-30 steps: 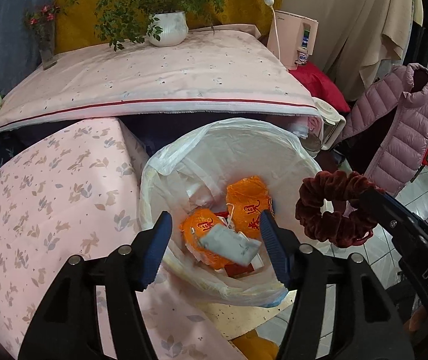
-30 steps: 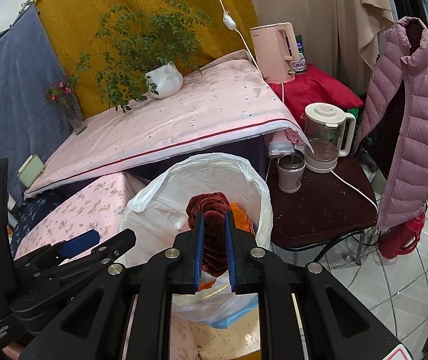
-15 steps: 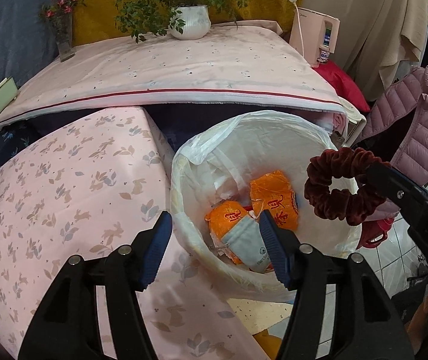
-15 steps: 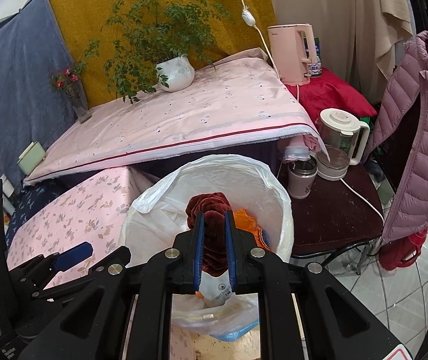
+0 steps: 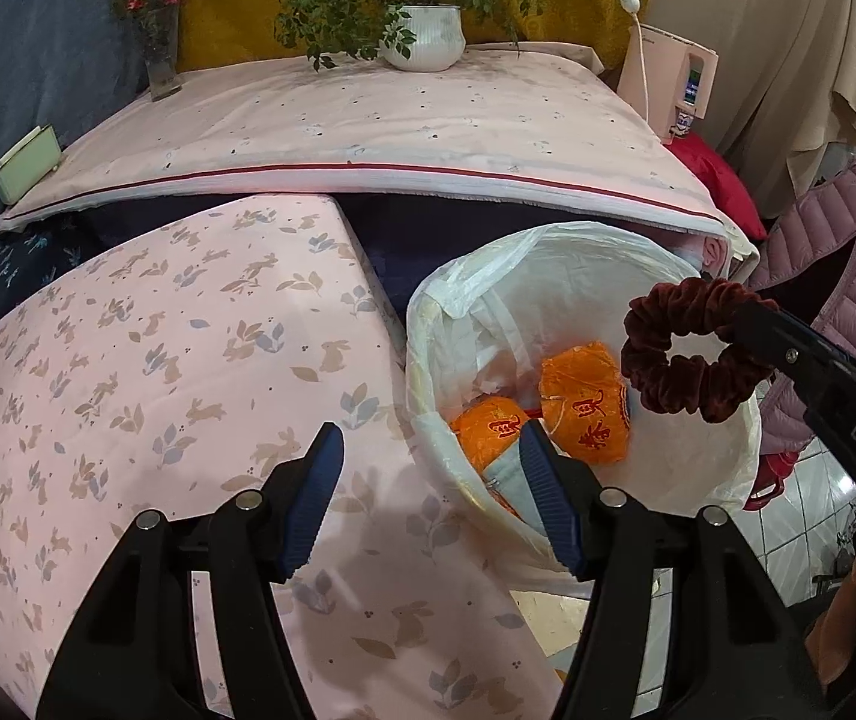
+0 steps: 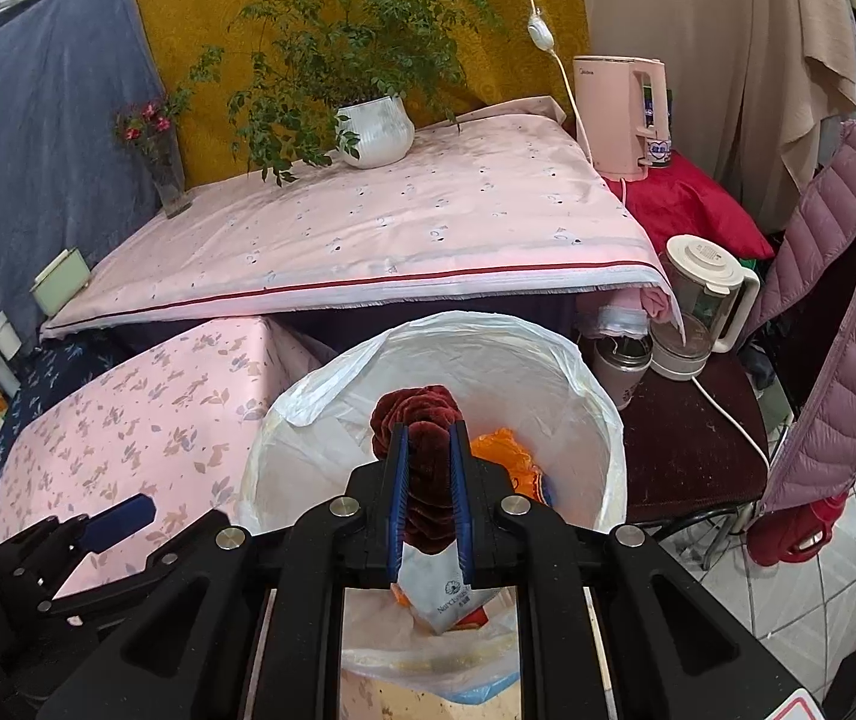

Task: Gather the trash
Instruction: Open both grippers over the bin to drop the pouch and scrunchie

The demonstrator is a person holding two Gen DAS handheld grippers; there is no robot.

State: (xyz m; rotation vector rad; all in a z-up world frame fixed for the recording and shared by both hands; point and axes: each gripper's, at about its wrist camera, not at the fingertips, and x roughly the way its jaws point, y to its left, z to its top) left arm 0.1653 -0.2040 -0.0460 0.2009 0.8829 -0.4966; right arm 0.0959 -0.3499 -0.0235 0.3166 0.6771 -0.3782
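A white bin lined with a plastic bag stands beside the low table; it also shows in the right wrist view. Inside lie orange wrappers and a grey-white packet. My right gripper is shut on a dark red velvet scrunchie and holds it above the bin's opening; the scrunchie also shows in the left wrist view. My left gripper is open and empty, over the low table's edge next to the bin.
A low table with a pink rabbit-print cloth lies left of the bin. Behind is a higher pink-covered table with a potted plant and vase. A side table with kettles, a pink jacket stand right.
My left gripper has pulled back to the left, from over the bin to over the low table's edge. My right gripper still holds the scrunchie over the bin.
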